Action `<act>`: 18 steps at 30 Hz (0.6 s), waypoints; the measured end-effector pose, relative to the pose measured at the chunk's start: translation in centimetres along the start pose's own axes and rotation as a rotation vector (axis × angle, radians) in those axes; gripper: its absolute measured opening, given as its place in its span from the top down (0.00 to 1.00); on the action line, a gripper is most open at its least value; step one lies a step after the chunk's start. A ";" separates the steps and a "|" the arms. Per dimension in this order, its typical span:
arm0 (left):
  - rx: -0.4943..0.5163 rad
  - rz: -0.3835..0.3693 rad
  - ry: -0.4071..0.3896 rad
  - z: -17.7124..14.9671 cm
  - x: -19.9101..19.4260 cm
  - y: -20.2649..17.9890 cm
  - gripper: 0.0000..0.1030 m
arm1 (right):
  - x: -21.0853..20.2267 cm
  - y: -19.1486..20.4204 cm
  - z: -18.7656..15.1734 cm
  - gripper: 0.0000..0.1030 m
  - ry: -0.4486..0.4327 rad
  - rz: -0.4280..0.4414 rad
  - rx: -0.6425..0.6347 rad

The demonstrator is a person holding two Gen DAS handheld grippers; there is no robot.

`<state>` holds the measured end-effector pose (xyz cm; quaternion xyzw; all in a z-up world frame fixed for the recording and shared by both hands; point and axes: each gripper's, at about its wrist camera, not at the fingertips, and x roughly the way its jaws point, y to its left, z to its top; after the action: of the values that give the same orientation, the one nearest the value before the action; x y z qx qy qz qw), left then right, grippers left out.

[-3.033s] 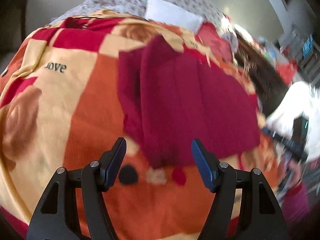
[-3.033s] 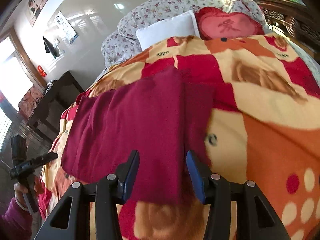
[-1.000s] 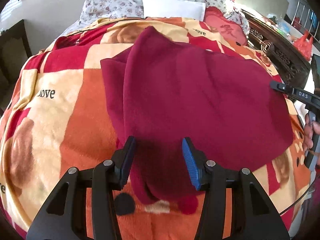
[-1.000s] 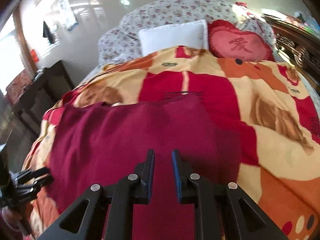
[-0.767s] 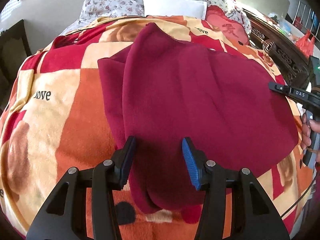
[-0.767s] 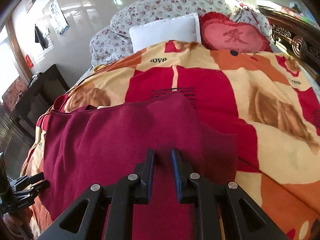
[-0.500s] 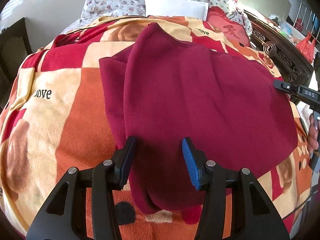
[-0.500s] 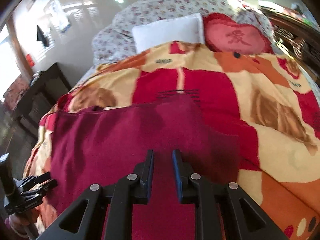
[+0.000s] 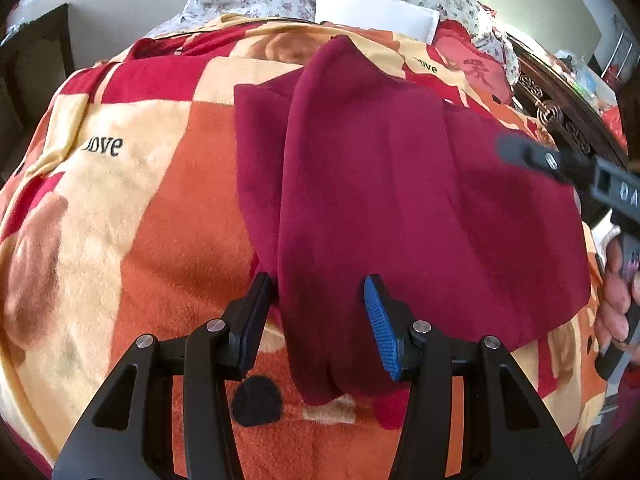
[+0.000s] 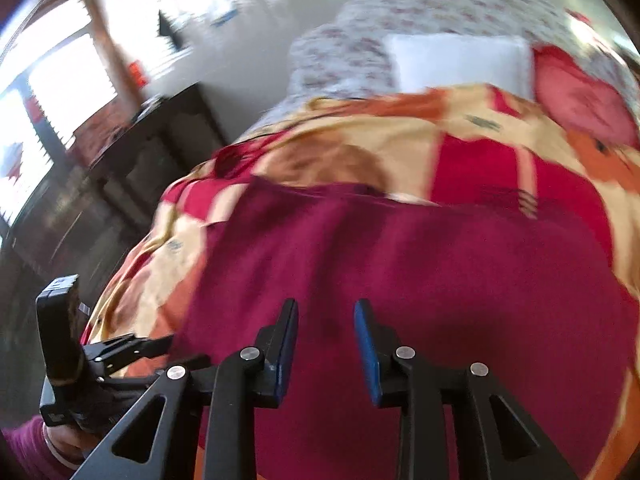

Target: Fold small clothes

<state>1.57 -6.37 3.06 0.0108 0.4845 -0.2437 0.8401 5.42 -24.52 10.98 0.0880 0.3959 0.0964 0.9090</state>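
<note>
Lying on the patterned blanket (image 9: 152,216), one maroon garment (image 9: 420,208); two claws: left claw (image 9: 316,320) apart, right claw (image 10: 325,344), earlier pinched together, opening, nothing gripped.

Left gripper (image 9: 318,312): pointing steeply down, jaws standing apart, pads pressing nothing. Right gripper (image 10: 326,344): angling down, jaws opening, nothing pinched between pads. Right hand (image 9: 618,300) wrapping its handle at far right.

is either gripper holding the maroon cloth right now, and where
Neither. The left gripper stands open over the cloth's near folded end, pads clear; the right gripper is opening above it, gripping nothing.
</note>
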 end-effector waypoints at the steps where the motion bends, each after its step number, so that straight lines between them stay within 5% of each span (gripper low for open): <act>1: -0.010 -0.004 0.003 -0.1 0.0 0.1 0.52 | 0.5 0.7 0.4 0.73 -0.006 0.004 -0.020; 9: -0.070 -0.040 0.010 -0.5 0.3 1.1 0.48 | 6.7 4.9 4.5 0.75 0.022 0.046 -0.085; 18: -0.115 -0.067 0.005 -0.9 0.8 2.0 0.37 | 12.9 5.1 6.4 0.75 0.127 0.002 -0.064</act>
<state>1.99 -4.71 1.50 -0.0530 0.4997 -0.2434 0.8296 18.26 -17.01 7.41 0.0527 0.4496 0.1154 0.8842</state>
